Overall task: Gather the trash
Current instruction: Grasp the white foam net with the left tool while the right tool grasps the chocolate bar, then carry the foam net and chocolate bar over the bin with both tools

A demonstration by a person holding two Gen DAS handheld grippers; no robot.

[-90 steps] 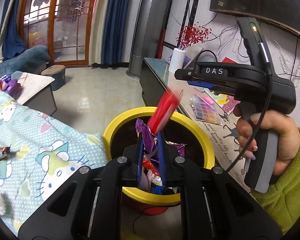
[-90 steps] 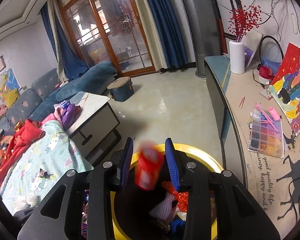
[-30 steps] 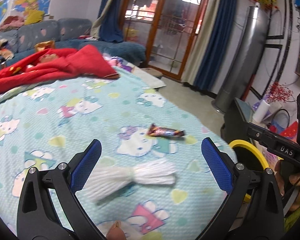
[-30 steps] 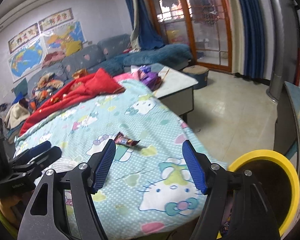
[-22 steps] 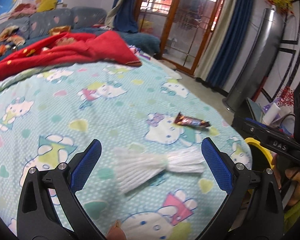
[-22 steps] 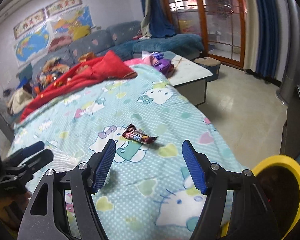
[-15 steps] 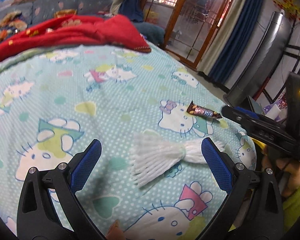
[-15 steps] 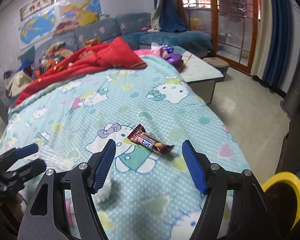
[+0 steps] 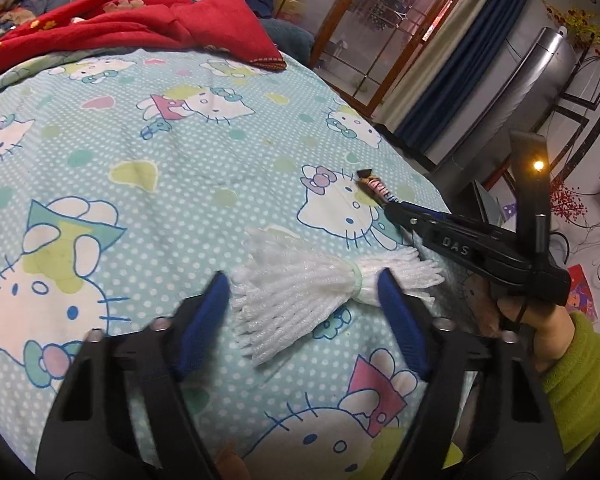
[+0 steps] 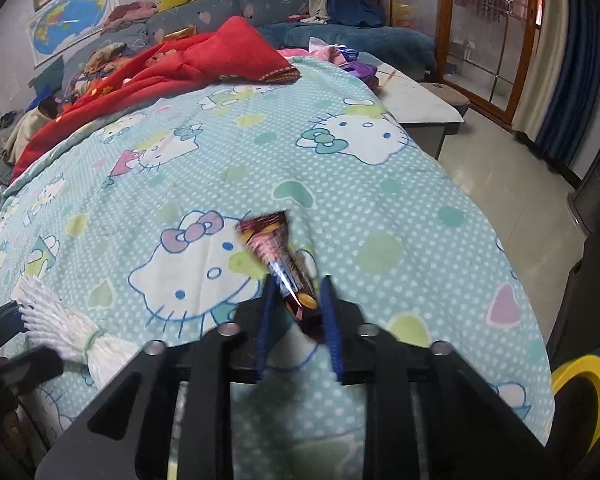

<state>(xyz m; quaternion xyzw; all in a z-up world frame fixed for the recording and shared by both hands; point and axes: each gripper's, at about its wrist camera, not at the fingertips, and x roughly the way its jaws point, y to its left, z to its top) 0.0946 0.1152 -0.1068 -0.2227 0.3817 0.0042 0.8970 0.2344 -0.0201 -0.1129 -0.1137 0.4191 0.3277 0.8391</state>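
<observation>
candy wrapper (image 10: pixel 286 264), dark glossy brown, pinched between right tongs (image 10: pixel 296 302).

The bed sheet (image 9: pixel 148 152) is soft matt cloth printed with cartoon cats and dots. On it lies a white foam net bundle (image 9: pixel 312 292), ribbed and slightly shiny, cinched by a pale band. The candy wrapper (image 10: pixel 280 256) is glossy foil-like film that catches the light. The left gripper (image 9: pixel 304 320) and right gripper (image 10: pixel 296 308) are matt black plastic with blue, ridged pads. The red blanket (image 10: pixel 188 64) looks fleecy, the floor (image 10: pixel 512 168) polished and the yellow bin (image 10: pixel 584 380) of smooth plastic.
</observation>
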